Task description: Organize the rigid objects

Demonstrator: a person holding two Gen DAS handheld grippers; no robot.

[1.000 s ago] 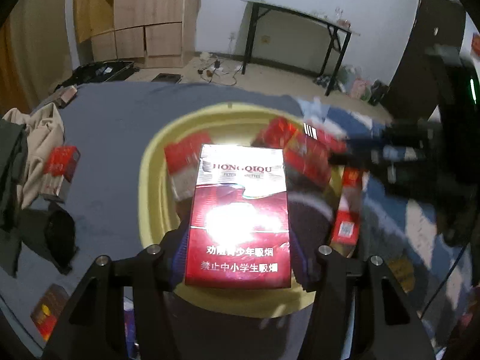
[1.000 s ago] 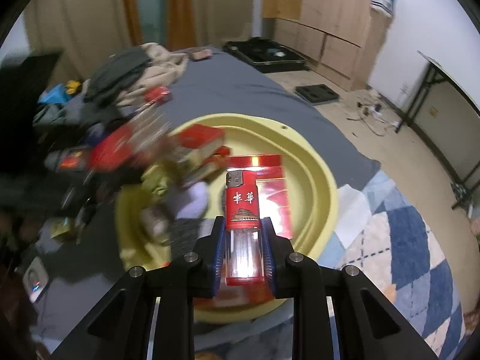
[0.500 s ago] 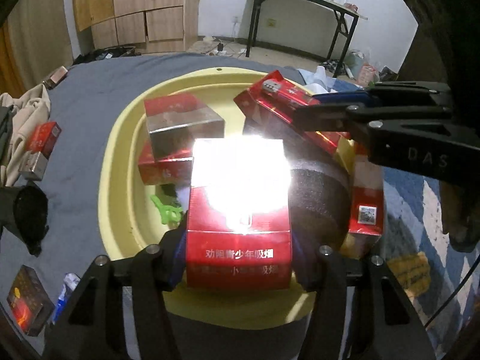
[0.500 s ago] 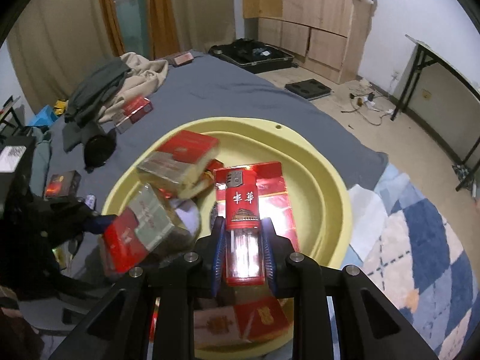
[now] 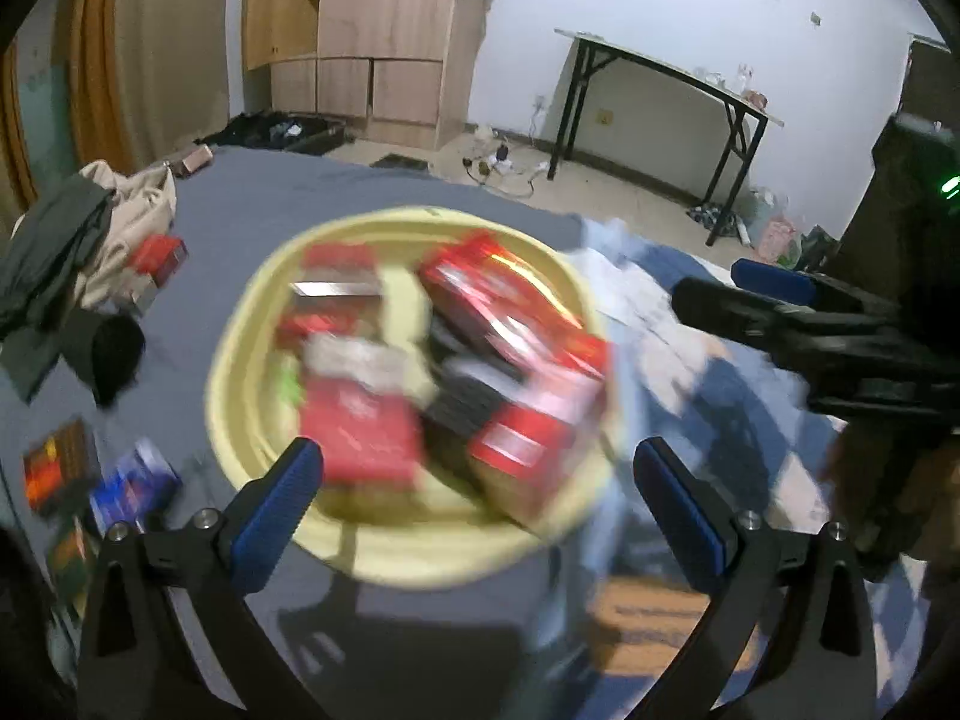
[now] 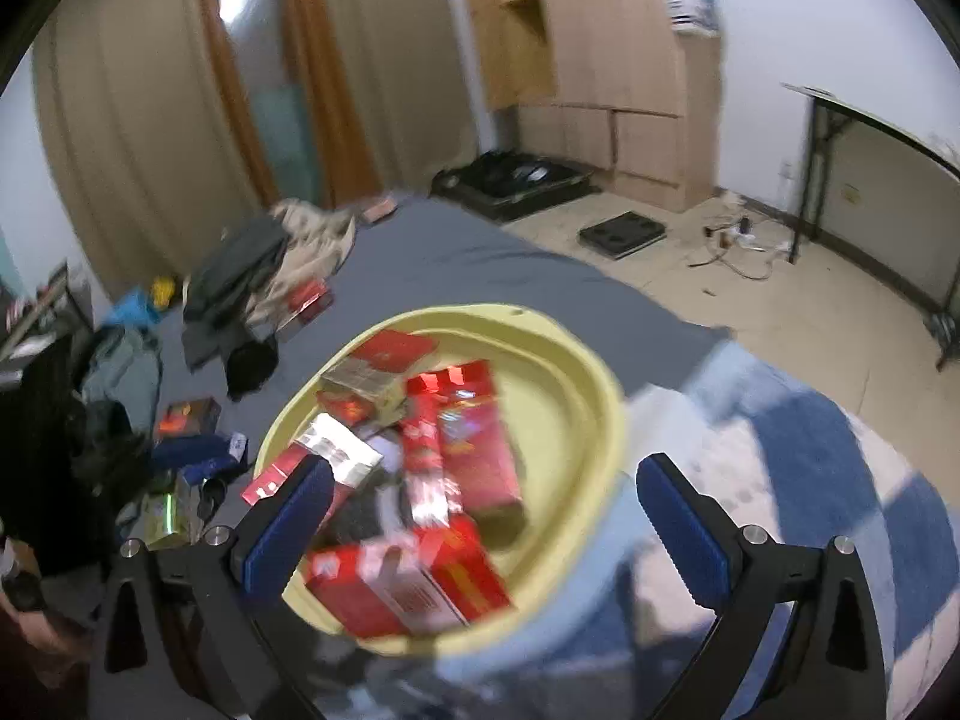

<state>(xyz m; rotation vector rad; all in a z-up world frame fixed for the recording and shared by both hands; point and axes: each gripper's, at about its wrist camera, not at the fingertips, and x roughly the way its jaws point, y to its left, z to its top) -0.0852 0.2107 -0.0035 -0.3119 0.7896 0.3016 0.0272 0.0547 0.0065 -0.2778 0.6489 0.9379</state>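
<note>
Several red packs (image 6: pixel 462 438) lay heaped in the yellow basin (image 6: pixel 576 396), which sat on the grey bed (image 6: pixel 456 264). In the right wrist view the longest red pack lay flat in the basin's middle, its long axis running from the near rim toward the far rim; a second red pack (image 6: pixel 408 582) lay at the near rim with its long axis tilted across the basin. A silver-topped pack (image 6: pixel 339 450) rested against the basin's left side, and another red pack (image 6: pixel 393 351) lay at its far-left rim. Motion blur hid finer detail, so the lighter could not be picked out.

Both hand-held grippers were empty. The left hand-held gripper (image 5: pixel 474 480) hung above the basin's near rim with its jaws opening wide and only the heap beneath them. The right hand-held gripper (image 6: pixel 480 489) hung likewise over the basin's near rim, jaws opening wide, gripping nothing; it also showed to the right of the basin in the left wrist view (image 5: pixel 774 300).

Left of the basin on the bed lay a pile of clothes (image 6: pixel 252 264), a lone red pack (image 6: pixel 309 300) and some small boxes (image 6: pixel 186 414). Right of the basin spread a blue and white checked cloth (image 6: pixel 810 450). Beyond the bed stood a wooden wardrobe (image 6: pixel 606 60), a beige curtain (image 6: pixel 132 120), a black case (image 6: pixel 516 180) on the floor, and a black-legged bench (image 5: pixel 666 90) against the white wall.
</note>
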